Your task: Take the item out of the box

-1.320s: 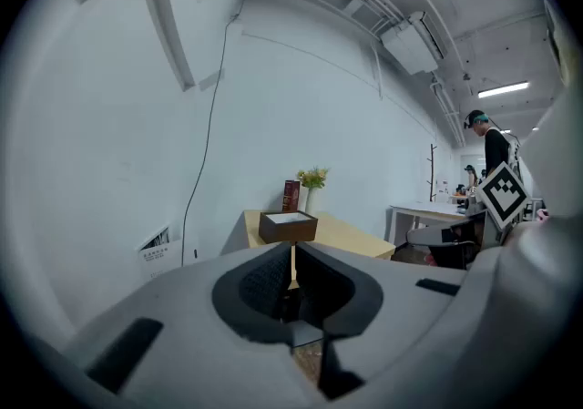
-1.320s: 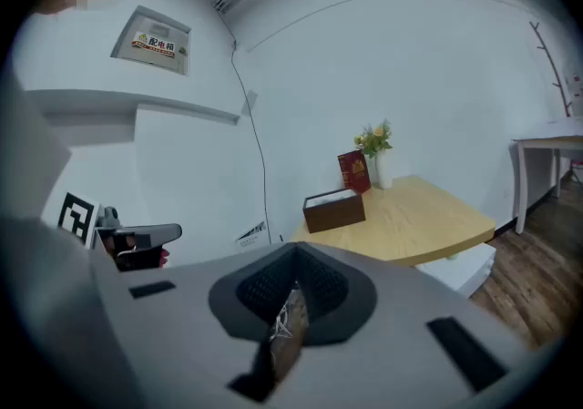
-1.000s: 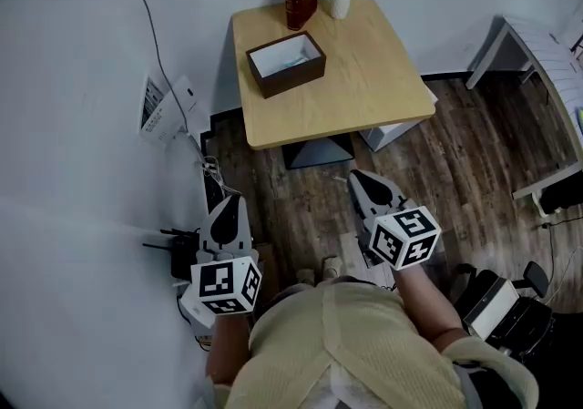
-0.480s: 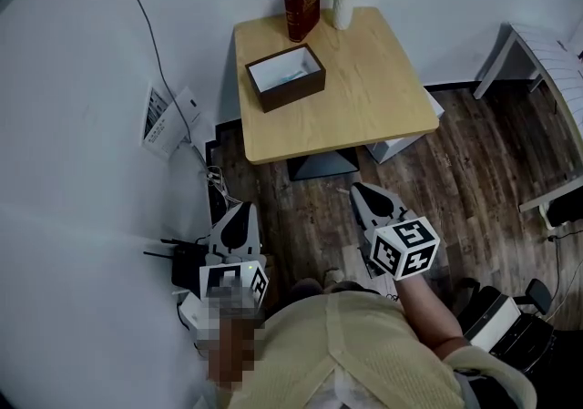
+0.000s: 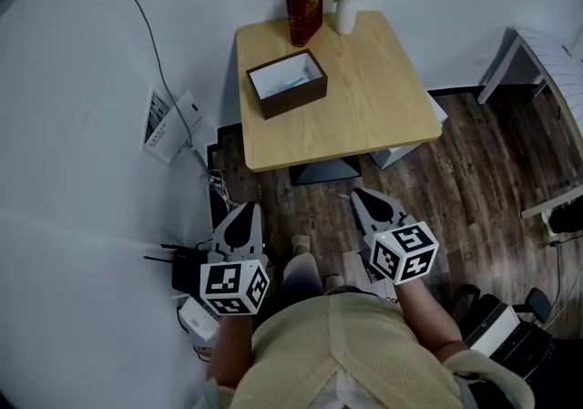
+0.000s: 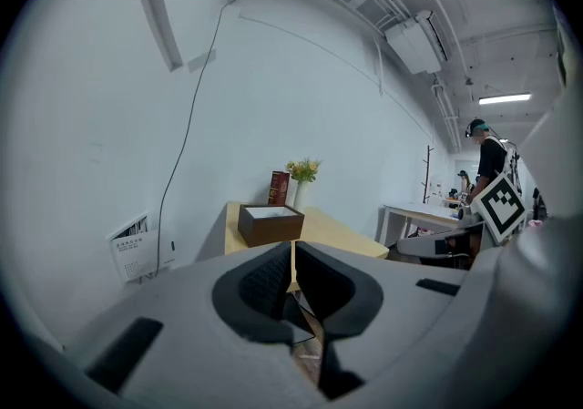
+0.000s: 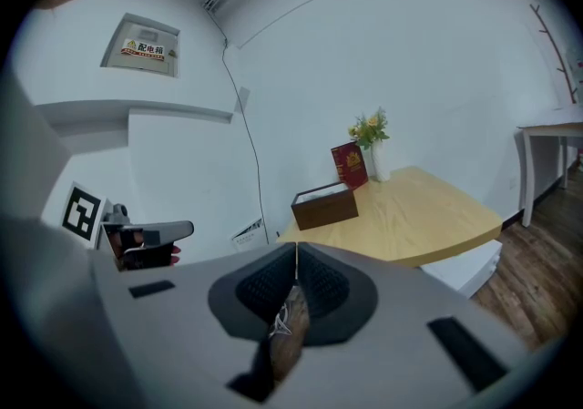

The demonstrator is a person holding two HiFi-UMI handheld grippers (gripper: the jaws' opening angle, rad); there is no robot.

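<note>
Fingers of the left gripper are pressed together, their dark ribbed pads meeting along a thin seam with nothing caught between them. The right gripper is the same: its pads are closed on each other and empty. From above, the left gripper and right gripper are held low in front of the person's beige knitted top, over the dark wooden plank floor. Both are well apart from the light wooden square table ahead of them. On that table sits the dark brown rectangular box, open at the top with a white inside. A pale bluish item lies in it, too small to make out. Behind the box, a dark red book stands upright beside a white vase of yellow flowers.
</note>
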